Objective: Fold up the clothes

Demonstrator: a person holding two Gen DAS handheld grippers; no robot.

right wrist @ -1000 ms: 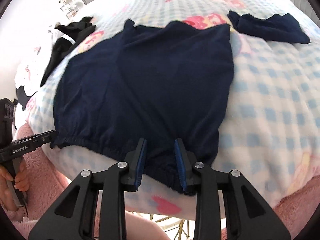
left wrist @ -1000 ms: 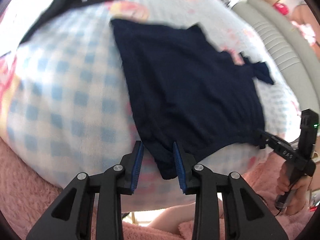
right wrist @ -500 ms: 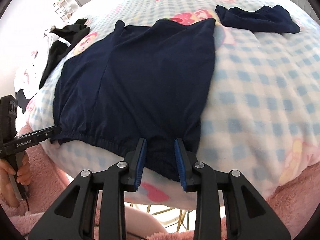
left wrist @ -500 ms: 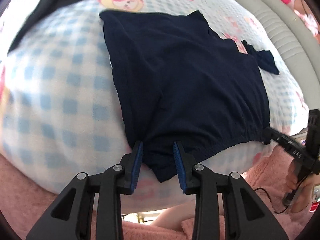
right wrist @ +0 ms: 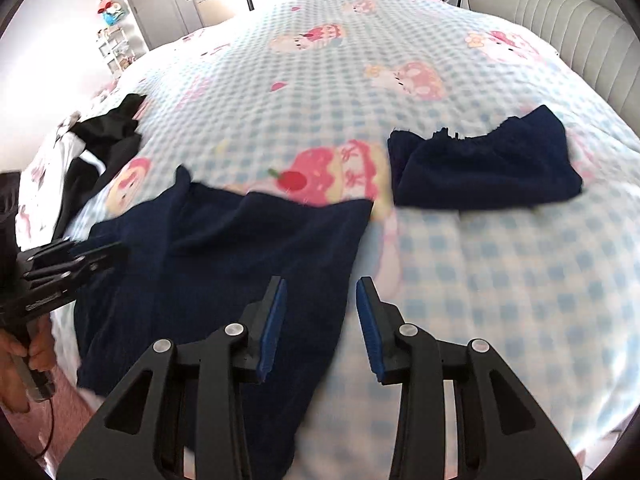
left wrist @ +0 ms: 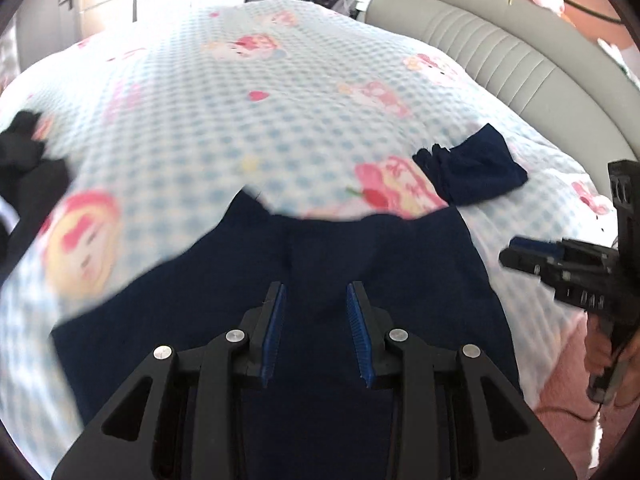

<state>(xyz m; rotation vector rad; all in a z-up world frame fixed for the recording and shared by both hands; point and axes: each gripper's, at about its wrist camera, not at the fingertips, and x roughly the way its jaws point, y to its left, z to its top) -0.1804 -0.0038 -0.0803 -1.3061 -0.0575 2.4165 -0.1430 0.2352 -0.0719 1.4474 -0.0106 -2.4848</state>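
Note:
Navy shorts [left wrist: 328, 264] lie flat on the blue-checked blanket near the bed's front edge; they also show in the right wrist view [right wrist: 240, 248]. My left gripper [left wrist: 316, 312] is open and empty, hovering over the shorts' middle. My right gripper [right wrist: 322, 312] is open and empty above the shorts' right edge, and it shows at the right of the left wrist view [left wrist: 532, 256]. The left gripper shows at the left of the right wrist view [right wrist: 88, 256].
A folded navy garment [right wrist: 484, 168] lies farther back on the right, also in the left wrist view [left wrist: 468, 172]. A black and white clothes pile [right wrist: 92, 156] sits at the left. A grey padded headboard [left wrist: 500, 52] borders the bed's right side.
Both grippers have let go of the shorts' waistband and opened. They have lifted and swung forward over the shorts, so more of the bed shows.

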